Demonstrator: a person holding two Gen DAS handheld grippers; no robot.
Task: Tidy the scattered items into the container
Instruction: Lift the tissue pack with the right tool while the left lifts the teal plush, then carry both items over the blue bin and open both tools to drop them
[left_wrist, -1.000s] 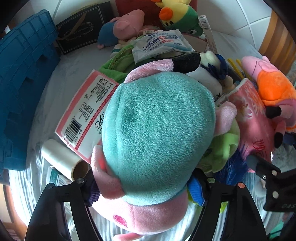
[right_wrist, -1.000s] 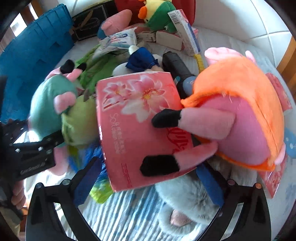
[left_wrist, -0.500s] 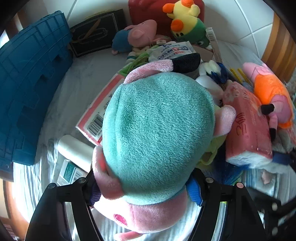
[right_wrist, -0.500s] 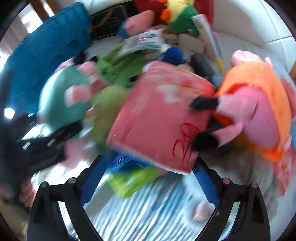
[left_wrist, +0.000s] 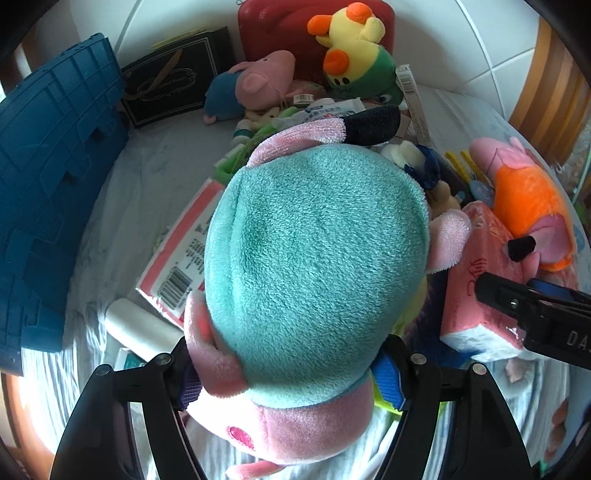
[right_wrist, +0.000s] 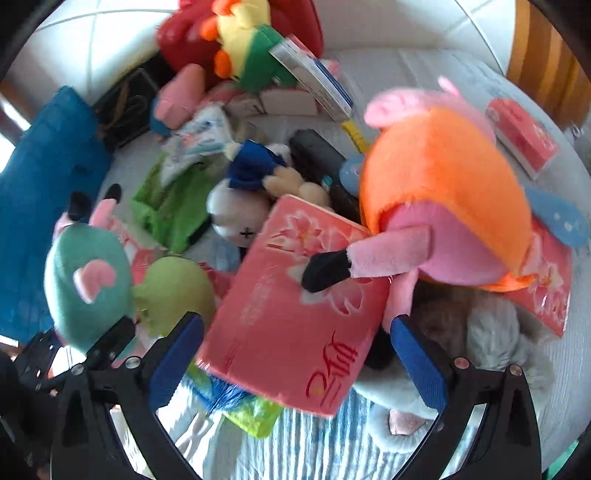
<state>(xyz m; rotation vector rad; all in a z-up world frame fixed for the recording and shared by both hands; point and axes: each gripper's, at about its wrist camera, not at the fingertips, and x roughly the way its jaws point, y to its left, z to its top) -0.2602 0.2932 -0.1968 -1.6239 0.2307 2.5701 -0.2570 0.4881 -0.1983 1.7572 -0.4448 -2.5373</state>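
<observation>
My left gripper (left_wrist: 291, 373) is shut on a pink pig plush in a teal dress (left_wrist: 314, 273), held above the pile; the plush also shows in the right wrist view (right_wrist: 88, 284). My right gripper (right_wrist: 295, 354) is open, its blue pads on either side of a pink tissue pack (right_wrist: 295, 306) without squeezing it. The tissue pack (left_wrist: 476, 295) also lies at the right in the left wrist view. The blue crate (left_wrist: 51, 192) stands at the left. A pig plush in an orange dress (right_wrist: 443, 199) lies on the pack's right edge.
Scattered on the striped bedding: a yellow-green duck plush (left_wrist: 354, 59), a small blue-shirted pig plush (left_wrist: 251, 85), a black box (left_wrist: 173, 88), a red case (left_wrist: 288, 26), a white roll (left_wrist: 144, 328), a white plush (right_wrist: 240, 210), a grey plush (right_wrist: 480, 339).
My left gripper has lifted the teal pig plush up and back. My right gripper has let go of the pink tissue pack, which now lies flatter on the pile.
</observation>
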